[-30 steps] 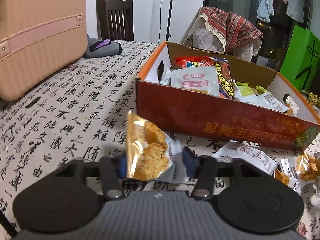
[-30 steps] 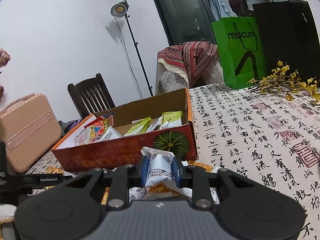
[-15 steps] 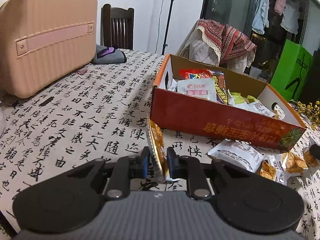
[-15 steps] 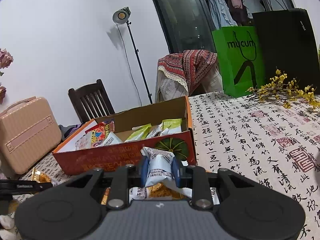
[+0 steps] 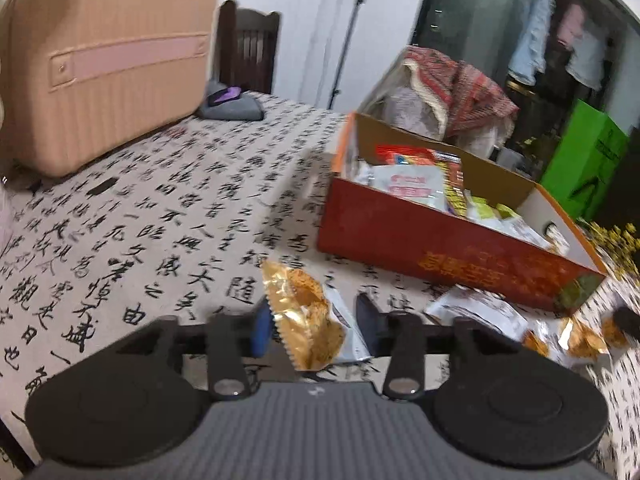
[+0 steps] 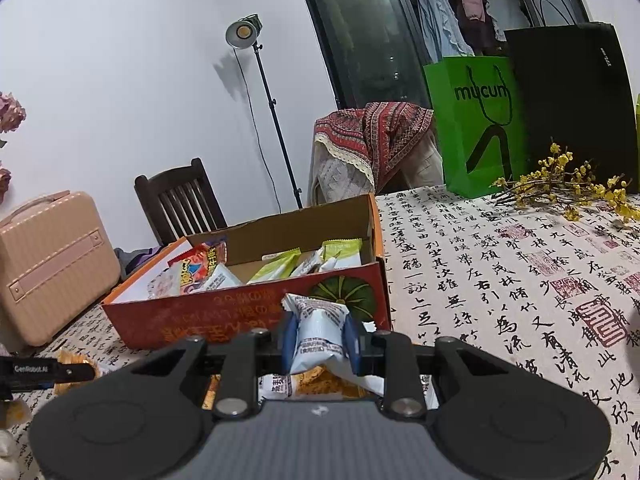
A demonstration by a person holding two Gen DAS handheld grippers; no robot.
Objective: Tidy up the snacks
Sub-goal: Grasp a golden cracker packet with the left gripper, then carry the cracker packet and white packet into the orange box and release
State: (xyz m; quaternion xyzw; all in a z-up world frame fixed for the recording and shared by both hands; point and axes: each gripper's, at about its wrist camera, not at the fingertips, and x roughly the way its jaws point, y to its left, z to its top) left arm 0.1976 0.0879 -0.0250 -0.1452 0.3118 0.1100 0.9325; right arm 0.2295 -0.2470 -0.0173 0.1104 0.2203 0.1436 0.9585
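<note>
An orange-red cardboard box [image 5: 440,248] holding several snack packets stands on the calligraphy tablecloth. My left gripper [image 5: 314,320] hangs in front of its left corner with its jaws opening. A golden snack packet [image 5: 304,312] stands between them, leaning on the left pad, with a small gap at the right pad. Loose packets [image 5: 480,312] lie along the box's front wall. In the right wrist view, my right gripper [image 6: 318,332] is shut on a white and blue packet [image 6: 318,320], just before the box [image 6: 224,316]. More packets lie under it.
A pink hard case [image 5: 100,60], a grey pouch [image 5: 232,108] and a wooden chair [image 5: 248,48] are at the far left. A green bag [image 6: 476,124], a black bag [image 6: 572,100] and a yellow flower branch [image 6: 568,188] stand at the right. A cloth-draped chair [image 6: 372,140] is behind the box.
The left jaws closed narrowly on the golden packet held edge-on, then spread wide again, and the packet now shows its broad face. The left gripper drifted sideways. The right gripper kept still.
</note>
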